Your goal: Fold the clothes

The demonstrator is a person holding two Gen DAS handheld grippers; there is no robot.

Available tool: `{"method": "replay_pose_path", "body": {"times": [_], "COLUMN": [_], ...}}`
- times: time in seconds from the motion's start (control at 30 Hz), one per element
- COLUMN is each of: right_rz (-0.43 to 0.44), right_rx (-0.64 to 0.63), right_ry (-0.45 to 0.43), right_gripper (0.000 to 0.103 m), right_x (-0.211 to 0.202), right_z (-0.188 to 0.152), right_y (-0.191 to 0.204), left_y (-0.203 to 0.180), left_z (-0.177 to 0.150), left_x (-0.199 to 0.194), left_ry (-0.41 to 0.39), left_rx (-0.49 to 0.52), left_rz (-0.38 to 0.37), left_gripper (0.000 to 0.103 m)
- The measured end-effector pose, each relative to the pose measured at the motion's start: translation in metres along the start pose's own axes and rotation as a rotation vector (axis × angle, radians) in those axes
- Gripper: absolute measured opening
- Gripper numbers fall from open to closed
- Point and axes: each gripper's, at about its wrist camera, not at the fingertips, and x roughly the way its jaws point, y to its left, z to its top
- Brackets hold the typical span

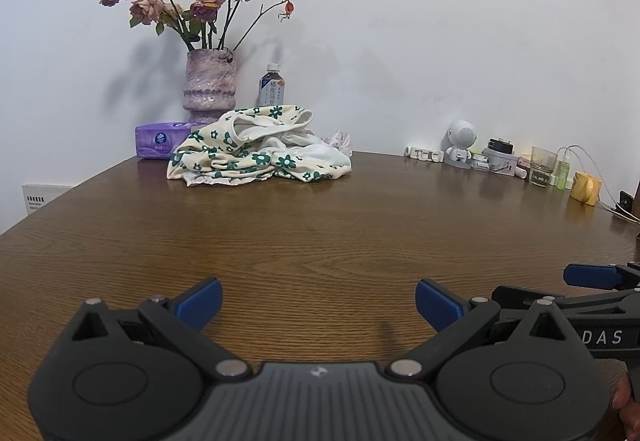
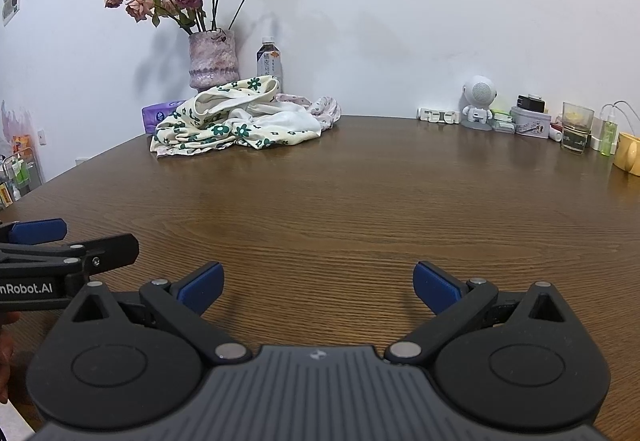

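Here, the left gripper (image 1: pixel 319 303) hangs low over the near part of the wooden table (image 1: pixel 320 225), its blue-padded fingers (image 1: pixel 202 301) spread wide apart with only bare wood grain between them. The right gripper (image 2: pixel 318 283) is held likewise, fingers (image 2: pixel 436 287) well apart and clasping nothing; in the left wrist view it appears side-on just to the right of the left gripper's right finger, and in the right wrist view the left gripper shows just to the left of the right gripper's left finger.

The clothes (image 1: pixel 256 147), a crumpled heap of cream fabric printed with green flowers, with a paler pink-patterned piece at its far right edge, lie well ahead of both pairs of fingertips and somewhat to their left, at the far edge of the table. Behind the heap stand a vase of dried roses (image 1: pixel 210 89) and a bottle (image 1: pixel 272 87); a purple tissue pack (image 1: pixel 160 141) sits just beside its left end. Far ahead to the right of the fingers, against the wall, is a row of small items including a white robot figure (image 1: pixel 461 143).
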Motion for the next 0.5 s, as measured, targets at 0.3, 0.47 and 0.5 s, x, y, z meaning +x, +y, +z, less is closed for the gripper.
{"method": "replay_pose_path", "body": {"times": [0.3,0.47,0.5], "right_rz": [-0.006,-0.004,-0.001], "right_rx": [-0.006,-0.001,0.001], "right_ry": [0.005,0.01,0.011], "right_gripper": [0.103,0.103,0.103], "right_x": [0.0009,0.0019,0.002], "right_z": [0.0001,0.0003,0.0002], "right_y": [0.001,-0.0004,-0.0011], "left_y": [0.0004,0.0,0.0002], "left_z": [0.0005,0.0011,0.0011], "left_x": [0.0005,0.0016,0.0015], "left_ry": [0.005,0.013,0.013], "left_rx": [-0.01,-0.006,-0.008], "left_rz": [-0.014,-0.018,-0.019], "left_gripper": [0.103,0.103,0.103]}}
